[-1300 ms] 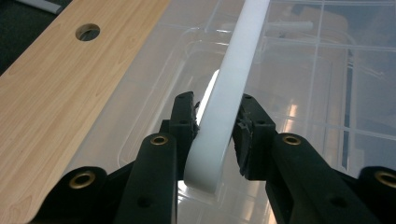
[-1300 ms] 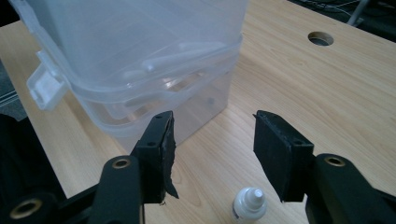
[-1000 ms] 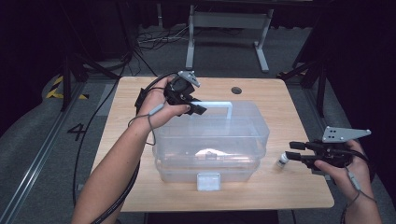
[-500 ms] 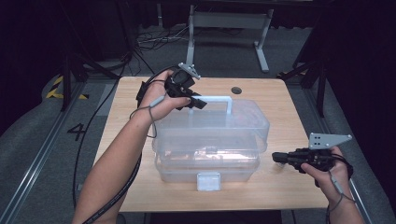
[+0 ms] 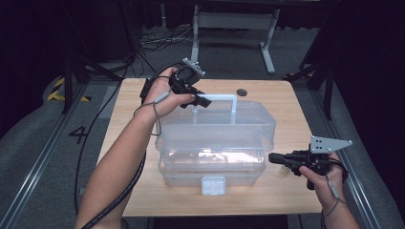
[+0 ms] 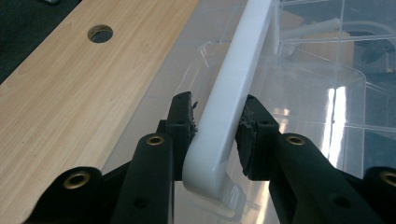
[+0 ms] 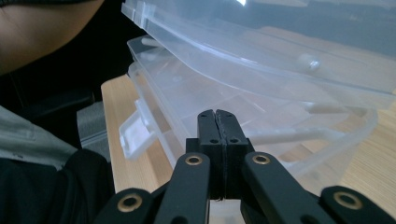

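Near the bench's front right corner, the right gripper [image 5: 273,158] has just been snapped together, empty, beside the clear box [image 5: 215,143]. Mid-bench, its lid is tilted up; the white handle [image 6: 233,88] is clamped by the left gripper [image 6: 217,128].

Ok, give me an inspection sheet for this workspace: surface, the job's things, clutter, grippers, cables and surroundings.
Surface: light wooden table with a round hole near the far edge.
Job's things: clear plastic box mid-table, lid raised off the base, white latch at the front, white handle upright on top.
Clutter: nothing seen.
Grippers: left gripper has its jaws around the handle, pads against it; right gripper is shut on nothing, tips by the box's right side.
Cables: one trails from the left gripper along the forearm; more lie on the floor beyond the table.
Surroundings: dark room, grey floor, a metal stand behind, yellow-black tape at left.
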{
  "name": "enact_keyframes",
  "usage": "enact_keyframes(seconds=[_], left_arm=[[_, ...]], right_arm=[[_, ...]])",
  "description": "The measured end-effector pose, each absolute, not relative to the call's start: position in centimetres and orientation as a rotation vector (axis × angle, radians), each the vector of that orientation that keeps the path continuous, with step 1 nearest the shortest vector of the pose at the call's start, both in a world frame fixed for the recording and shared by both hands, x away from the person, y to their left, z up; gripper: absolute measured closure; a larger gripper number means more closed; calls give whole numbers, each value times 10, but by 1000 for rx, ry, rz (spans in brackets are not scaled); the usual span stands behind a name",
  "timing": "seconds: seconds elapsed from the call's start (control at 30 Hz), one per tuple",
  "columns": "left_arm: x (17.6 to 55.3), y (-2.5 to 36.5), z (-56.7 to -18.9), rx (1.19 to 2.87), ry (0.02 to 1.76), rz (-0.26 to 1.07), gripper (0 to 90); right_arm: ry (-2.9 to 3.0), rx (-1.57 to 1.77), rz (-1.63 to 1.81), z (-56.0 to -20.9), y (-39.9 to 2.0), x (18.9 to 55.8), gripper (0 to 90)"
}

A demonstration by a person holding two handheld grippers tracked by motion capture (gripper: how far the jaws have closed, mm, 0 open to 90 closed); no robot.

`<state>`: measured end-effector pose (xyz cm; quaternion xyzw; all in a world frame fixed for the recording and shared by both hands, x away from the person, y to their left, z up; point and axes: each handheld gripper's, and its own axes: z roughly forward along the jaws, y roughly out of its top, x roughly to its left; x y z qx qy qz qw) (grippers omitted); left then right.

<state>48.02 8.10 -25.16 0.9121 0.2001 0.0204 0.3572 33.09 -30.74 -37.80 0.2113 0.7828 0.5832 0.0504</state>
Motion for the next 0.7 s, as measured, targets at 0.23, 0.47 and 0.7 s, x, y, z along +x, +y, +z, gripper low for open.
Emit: enact_keyframes(seconds=[0.23,0.47,0.7], left_arm=[[481,81,-251,2357,522,49,692],[481,81,-251,2358,521,49,692],[481,81,-251,2358,524,45,693]], right_arm=[[2319,658,1819,-384,-301,335,900],[2273,653,1841,-385,-299,336,900],[2245,658,1827,-384,-299,337,900]])
